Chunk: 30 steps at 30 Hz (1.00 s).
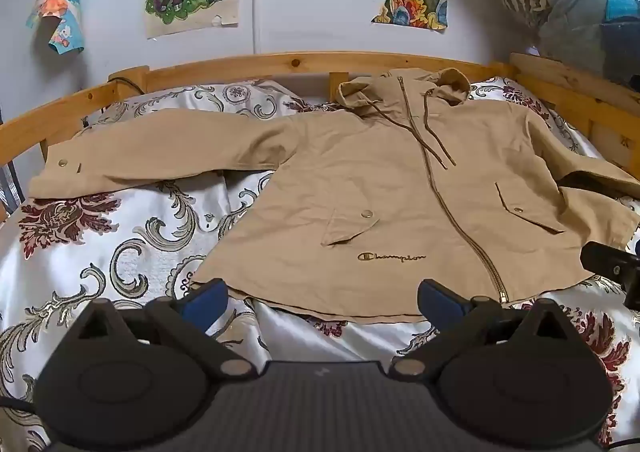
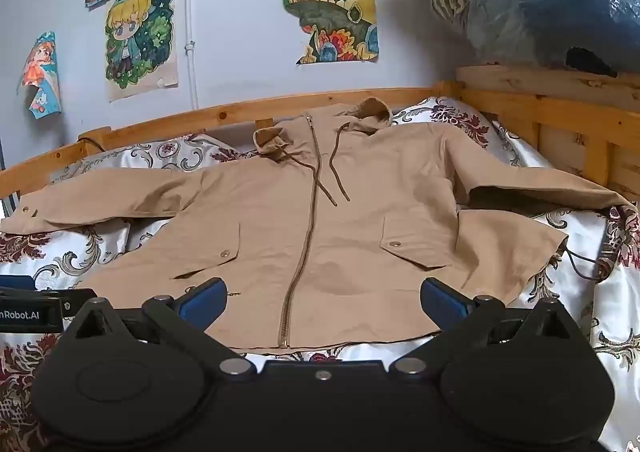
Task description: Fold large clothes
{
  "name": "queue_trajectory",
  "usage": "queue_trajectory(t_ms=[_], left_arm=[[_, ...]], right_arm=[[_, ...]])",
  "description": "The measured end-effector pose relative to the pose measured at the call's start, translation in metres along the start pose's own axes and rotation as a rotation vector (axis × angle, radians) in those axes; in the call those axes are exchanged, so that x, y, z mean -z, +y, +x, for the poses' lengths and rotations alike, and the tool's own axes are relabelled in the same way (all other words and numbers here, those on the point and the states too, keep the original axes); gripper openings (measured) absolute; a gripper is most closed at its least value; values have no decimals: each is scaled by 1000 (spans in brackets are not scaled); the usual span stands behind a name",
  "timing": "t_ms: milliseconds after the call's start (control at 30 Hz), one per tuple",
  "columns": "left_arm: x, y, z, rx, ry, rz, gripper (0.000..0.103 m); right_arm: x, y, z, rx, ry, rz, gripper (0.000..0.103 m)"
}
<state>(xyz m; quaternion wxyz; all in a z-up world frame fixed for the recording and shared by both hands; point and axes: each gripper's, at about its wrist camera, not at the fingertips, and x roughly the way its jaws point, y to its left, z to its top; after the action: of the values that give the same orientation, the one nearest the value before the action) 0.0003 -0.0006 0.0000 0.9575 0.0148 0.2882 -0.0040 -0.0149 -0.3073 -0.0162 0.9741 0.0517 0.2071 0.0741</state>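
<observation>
Both hand-held grippers, left and right, gape apart over the jacket on the bed.

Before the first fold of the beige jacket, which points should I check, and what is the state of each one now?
1. Left gripper open and holding nothing: ok.
2. Right gripper open and holding nothing: ok.
3. Jacket lies front up on the bedspread, zipper closed: ok.
4. Left sleeve stretched out flat to the side: ok.
5. Right sleeve flat: not ok, it bends and its end drops over the bed edge.
6. Hood flat: not ok, it is bunched against the wooden rail.
</observation>
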Motion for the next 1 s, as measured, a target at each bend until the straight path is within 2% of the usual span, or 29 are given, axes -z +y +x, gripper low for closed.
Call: queue_trajectory(t_ms=[1000], left_arm=[[0, 0, 0, 5, -4, -1, 102]], right_arm=[[0, -1, 1, -1, 6, 1, 102]])
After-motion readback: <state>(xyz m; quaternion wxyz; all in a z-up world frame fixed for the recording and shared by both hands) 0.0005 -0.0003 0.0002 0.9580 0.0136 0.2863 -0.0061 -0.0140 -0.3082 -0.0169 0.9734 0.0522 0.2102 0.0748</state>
